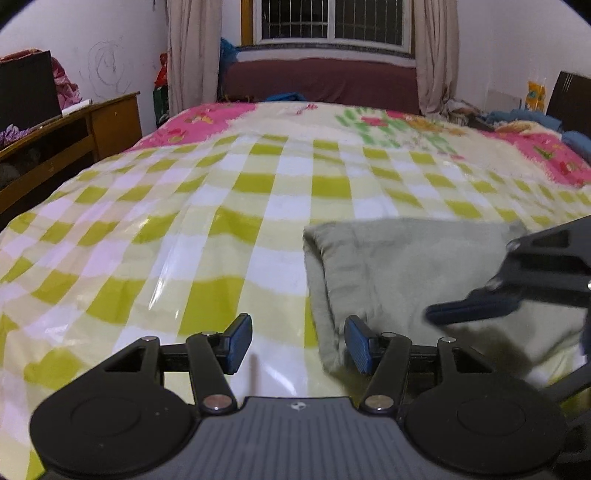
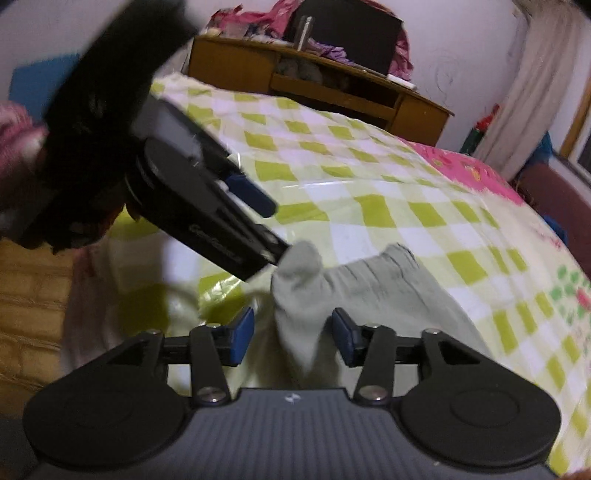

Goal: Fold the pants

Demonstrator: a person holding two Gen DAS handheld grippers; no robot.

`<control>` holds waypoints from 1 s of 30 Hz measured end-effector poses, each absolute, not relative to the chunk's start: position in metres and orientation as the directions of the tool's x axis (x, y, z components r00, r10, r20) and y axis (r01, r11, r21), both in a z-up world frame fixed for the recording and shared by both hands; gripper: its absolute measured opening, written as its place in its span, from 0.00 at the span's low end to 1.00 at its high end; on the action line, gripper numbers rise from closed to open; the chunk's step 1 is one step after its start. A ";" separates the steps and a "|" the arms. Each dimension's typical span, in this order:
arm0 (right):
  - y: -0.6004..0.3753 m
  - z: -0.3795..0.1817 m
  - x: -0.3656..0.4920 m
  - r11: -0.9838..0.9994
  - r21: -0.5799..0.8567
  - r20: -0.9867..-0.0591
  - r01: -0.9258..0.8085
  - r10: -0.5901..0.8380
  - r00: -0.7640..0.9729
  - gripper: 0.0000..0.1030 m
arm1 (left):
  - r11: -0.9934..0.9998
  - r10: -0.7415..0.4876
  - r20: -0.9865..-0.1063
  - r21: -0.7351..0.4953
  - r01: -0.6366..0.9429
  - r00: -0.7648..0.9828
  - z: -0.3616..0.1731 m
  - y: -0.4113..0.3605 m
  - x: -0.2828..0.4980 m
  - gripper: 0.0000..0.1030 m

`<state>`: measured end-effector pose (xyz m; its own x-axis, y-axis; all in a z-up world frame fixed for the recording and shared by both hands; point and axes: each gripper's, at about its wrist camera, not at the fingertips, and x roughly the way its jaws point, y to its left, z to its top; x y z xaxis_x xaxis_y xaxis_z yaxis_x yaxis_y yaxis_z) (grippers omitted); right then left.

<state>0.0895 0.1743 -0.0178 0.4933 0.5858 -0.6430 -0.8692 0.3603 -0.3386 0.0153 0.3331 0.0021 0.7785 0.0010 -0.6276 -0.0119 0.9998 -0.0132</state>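
Left wrist view shows one pair of pants [image 1: 399, 273], two grippers and one bed. The pants are a pale grey-green bundle lying on the glossy green-and-white checked sheet [image 1: 207, 229] that covers the near part of the bed; beyond the sheet a pink floral quilt [image 1: 406, 125] runs toward the window [image 1: 332, 22]. The left gripper [image 1: 298, 341] has its two blue-padded fingers spread apart with nothing between them: the left pad [image 1: 240, 343] hangs over bare sheet, and the right pad [image 1: 360, 343] is at the near left edge of the pants, where the cloth rolls over into a thick rounded fold. I cannot tell whether that pad touches the fabric. The other gripper enters this view from the right, blurred, with one dark finger reaching across the cloth. From the right wrist view, the right gripper [image 2: 293, 336] is also spread wide, and a limp tongue of the pants [image 2: 369, 295] hangs down between its two blue pads without being pinched. The cloth here looks soft and wrinkled, with a gathered, ribbed edge along its top and one corner raised into a peak. The left gripper [image 2: 275, 230] comes in from the upper left, and that peak sits right at the tip of its lower finger; the upper finger, with its blue pad, stands apart above it. A wooden desk [image 2: 332, 85] stands beyond the bed against the wall, with a curtain [image 2: 517, 92] to its right.
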 end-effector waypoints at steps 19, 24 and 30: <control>0.213 -0.044 0.128 0.515 -0.204 -0.700 -0.833 0.518 0.491 0.11 | 0.991 0.067 -0.566 -0.056 -0.119 0.822 0.022 0.376 -0.005 0.67; 0.191 -0.021 0.132 0.534 -0.115 -0.661 -0.838 0.589 0.466 0.40 | 0.997 -0.014 -0.574 -0.068 -0.031 0.819 0.015 0.347 0.006 0.67; 0.119 -0.003 0.124 0.676 -0.096 -0.644 -0.731 0.518 0.563 0.46 | 0.991 -0.134 -0.582 -0.064 0.118 0.802 0.008 0.293 0.034 0.68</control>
<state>0.1239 0.1186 -0.0034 0.5634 0.5177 -0.6439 -0.7307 0.6759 -0.0960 0.0339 0.2927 0.0076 0.8019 -0.1335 -0.5823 0.1182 0.9909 -0.0644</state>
